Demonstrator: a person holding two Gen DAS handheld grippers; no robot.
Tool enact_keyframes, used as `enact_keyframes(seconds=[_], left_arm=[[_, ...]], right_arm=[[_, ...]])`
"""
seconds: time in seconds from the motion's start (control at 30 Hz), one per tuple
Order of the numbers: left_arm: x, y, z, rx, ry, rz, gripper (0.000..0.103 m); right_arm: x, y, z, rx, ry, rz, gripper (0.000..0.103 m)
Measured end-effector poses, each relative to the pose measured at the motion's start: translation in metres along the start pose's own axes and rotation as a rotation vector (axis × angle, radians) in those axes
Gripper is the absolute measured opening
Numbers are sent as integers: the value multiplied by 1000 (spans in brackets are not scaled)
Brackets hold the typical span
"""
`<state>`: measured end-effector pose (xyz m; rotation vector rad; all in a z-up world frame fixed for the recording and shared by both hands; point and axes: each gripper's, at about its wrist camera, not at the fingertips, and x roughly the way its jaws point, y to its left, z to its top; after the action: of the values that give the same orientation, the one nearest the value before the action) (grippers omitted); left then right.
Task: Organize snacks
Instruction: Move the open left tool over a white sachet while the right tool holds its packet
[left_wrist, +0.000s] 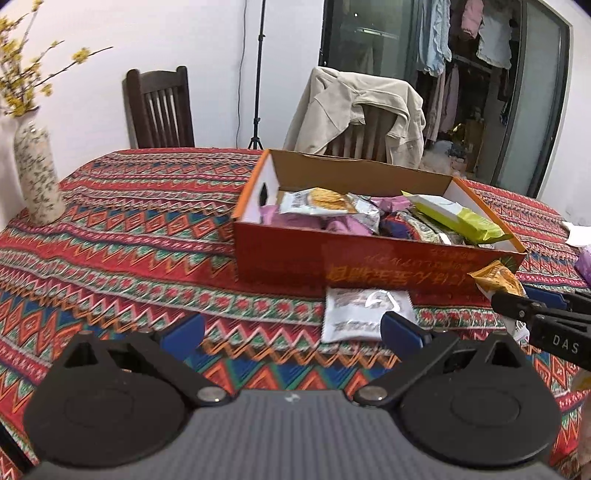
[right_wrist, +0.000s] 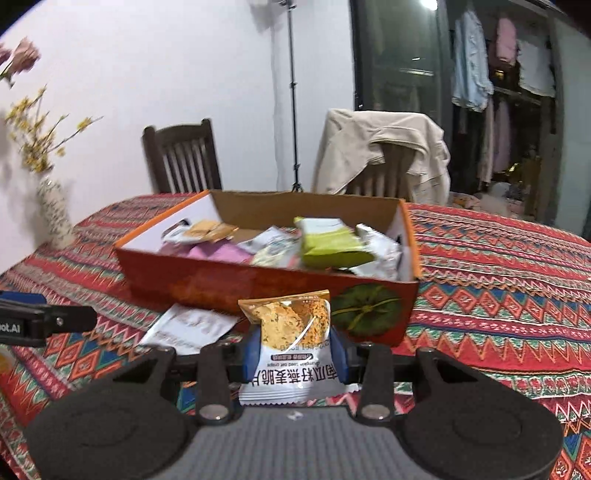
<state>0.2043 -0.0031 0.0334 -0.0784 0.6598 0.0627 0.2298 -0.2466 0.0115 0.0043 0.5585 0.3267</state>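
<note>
My right gripper (right_wrist: 295, 352) clamps a crinkly oat-crisp packet (right_wrist: 290, 343) just before the cardboard box (right_wrist: 266, 288), my left gripper (left_wrist: 291, 328) gapes empty over a flat white packet (left_wrist: 364, 310).

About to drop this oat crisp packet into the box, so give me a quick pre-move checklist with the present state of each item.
1. Right gripper shut on oat crisp packet: ok.
2. Packet clear of the tablecloth: ok.
3. Orange box open on top: ok.
4. Room left inside among the snacks: ok, though crowded.
5. Left gripper open and holding nothing: ok.
6. White packet on the cloth before the box, not yet stowed: not ok.
</note>
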Motion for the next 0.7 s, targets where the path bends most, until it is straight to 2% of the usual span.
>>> enact_keyframes(seconds=[0.33, 0.7], left_arm=[[43, -31, 15, 40, 63, -13, 103], [85, -54, 8, 68, 136, -49, 103]], right_arm=[[9, -16, -9, 63, -5, -40, 38], [15, -17, -17, 69, 17, -89, 38]])
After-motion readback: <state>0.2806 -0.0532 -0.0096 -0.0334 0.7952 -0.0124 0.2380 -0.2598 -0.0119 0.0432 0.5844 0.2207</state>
